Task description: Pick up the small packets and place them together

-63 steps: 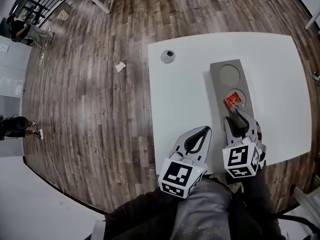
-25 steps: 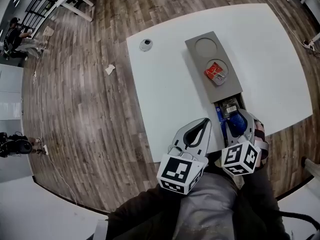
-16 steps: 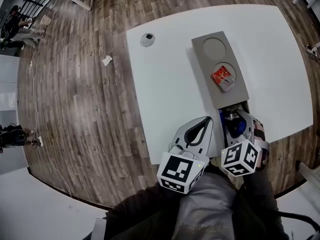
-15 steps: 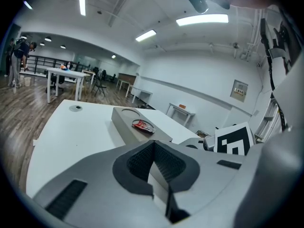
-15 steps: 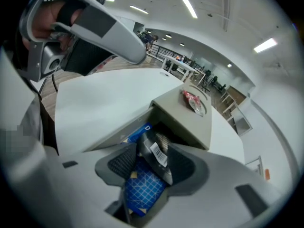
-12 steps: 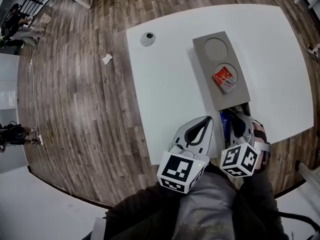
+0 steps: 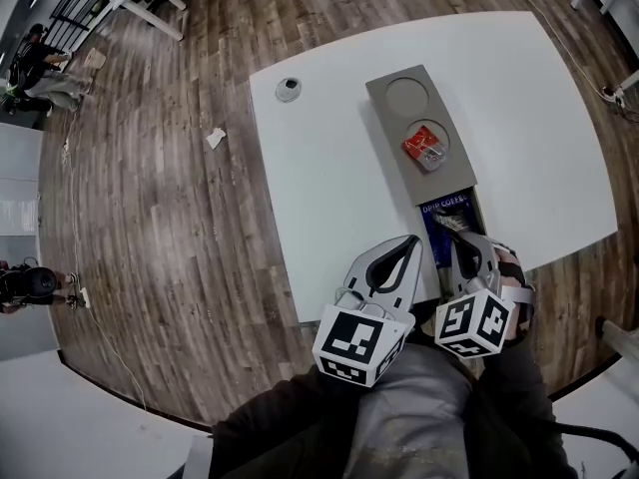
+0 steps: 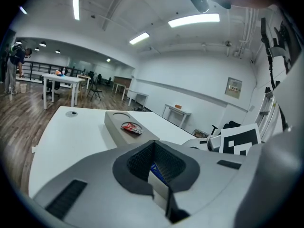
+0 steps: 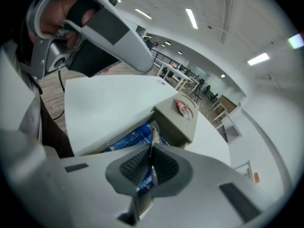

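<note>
Right hand-held gripper (image 7: 456,231), jaws just closed, covers part of the blue packets (image 7: 440,213) at the near end of the grey box (image 7: 399,128). Its own packet (image 9: 152,137) sits edge-on, face unseen. Tiny round thing (image 7: 289,89) left of the box: no idea.

Smooth matt white table (image 7: 329,168), wood-plank floor (image 7: 150,218), glossy foil packet (image 9: 152,134).

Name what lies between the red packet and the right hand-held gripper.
Head view: blue packets in the open drawer of the grey box.
</note>
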The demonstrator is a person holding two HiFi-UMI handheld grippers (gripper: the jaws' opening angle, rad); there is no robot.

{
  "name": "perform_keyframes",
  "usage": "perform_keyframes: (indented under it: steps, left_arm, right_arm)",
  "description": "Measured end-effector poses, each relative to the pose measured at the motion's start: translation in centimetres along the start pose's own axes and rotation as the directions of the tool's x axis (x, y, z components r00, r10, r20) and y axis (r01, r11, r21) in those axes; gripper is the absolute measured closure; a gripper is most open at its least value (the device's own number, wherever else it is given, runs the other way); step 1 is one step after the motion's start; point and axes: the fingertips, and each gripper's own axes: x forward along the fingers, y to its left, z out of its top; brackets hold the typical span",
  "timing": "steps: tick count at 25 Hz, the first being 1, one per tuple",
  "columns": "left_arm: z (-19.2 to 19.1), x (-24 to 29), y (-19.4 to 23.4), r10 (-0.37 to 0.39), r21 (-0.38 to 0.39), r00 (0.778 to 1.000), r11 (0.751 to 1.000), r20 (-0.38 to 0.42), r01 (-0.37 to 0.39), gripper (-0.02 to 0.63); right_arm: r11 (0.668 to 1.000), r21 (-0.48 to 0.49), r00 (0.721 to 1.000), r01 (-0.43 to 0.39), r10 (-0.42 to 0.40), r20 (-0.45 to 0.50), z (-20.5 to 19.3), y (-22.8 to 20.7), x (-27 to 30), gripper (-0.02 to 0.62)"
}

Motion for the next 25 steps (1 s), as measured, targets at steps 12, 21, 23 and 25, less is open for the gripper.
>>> perform_keyframes:
  steps: [12,21,23,25]
  left_arm:
    - [-0.1,-3.1,-7.4,-0.058,0.089,0.998,0.995,0.035,0.054,0.603]
    - [1.8,-2.7,-5.9,-0.033,0.098,0.998,0.995,0.054,0.027,0.603]
    - [2.5,-2.3,-5.0,-0.024,0.099,0.998,0.995,0.058,0.018,0.603]
    - [3.2,-1.8,-3.9,-0.011,0.098,0.998,0.995,0.062,0.005,0.603]
  right_arm:
    - [0.987,0.102,0.986,0.122,-0.133,0.103,-1.0,-0.5,-7.9,0.586]
    - [0.978,0.12,0.971,0.168,-0.186,0.153,1.4,-3.7,-7.8,0.586]
    - [0.977,0.118,0.968,0.177,-0.195,0.16,2.2,-4.8,-7.2,0.586]
    - [0.976,0.114,0.965,0.185,-0.202,0.167,3.0,-6.1,-6.4,0.586]
